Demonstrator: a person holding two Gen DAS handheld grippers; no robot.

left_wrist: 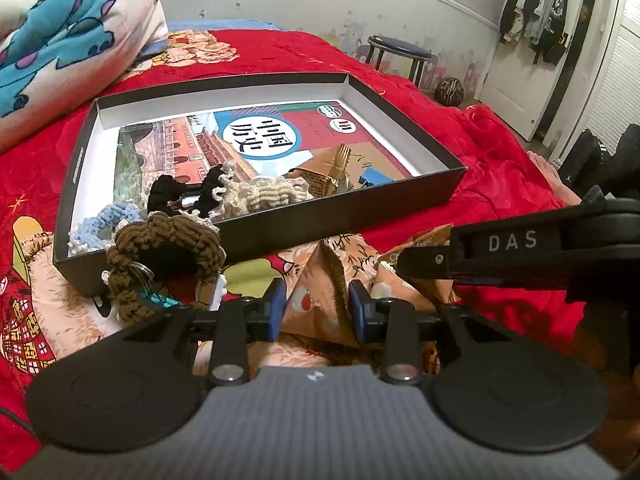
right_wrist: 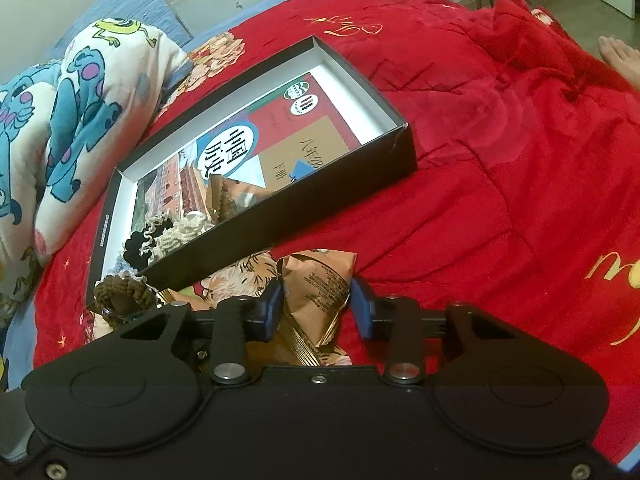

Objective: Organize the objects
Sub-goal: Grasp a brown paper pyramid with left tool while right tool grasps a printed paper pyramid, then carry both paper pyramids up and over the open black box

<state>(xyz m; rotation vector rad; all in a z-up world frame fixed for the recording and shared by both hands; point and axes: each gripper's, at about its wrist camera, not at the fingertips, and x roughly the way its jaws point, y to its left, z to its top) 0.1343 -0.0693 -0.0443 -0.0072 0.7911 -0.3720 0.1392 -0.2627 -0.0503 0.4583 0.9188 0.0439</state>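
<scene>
Your left gripper (left_wrist: 318, 308) pinches a tan, crinkled snack packet (left_wrist: 320, 280), apex toward twelve o'clock; your right gripper (right_wrist: 318, 306) clamps another packet (right_wrist: 320, 288), similarly upright.

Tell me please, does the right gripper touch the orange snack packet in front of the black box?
Touching. In the right wrist view, both blue pads of the right gripper press against the sides of the orange snack packet, with no gap visible on either side.

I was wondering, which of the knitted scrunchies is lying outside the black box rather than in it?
The brown scrunchie, resting on the red blanket against the black box at its near corner. The black, cream and light blue ones all lie inside it.
</scene>
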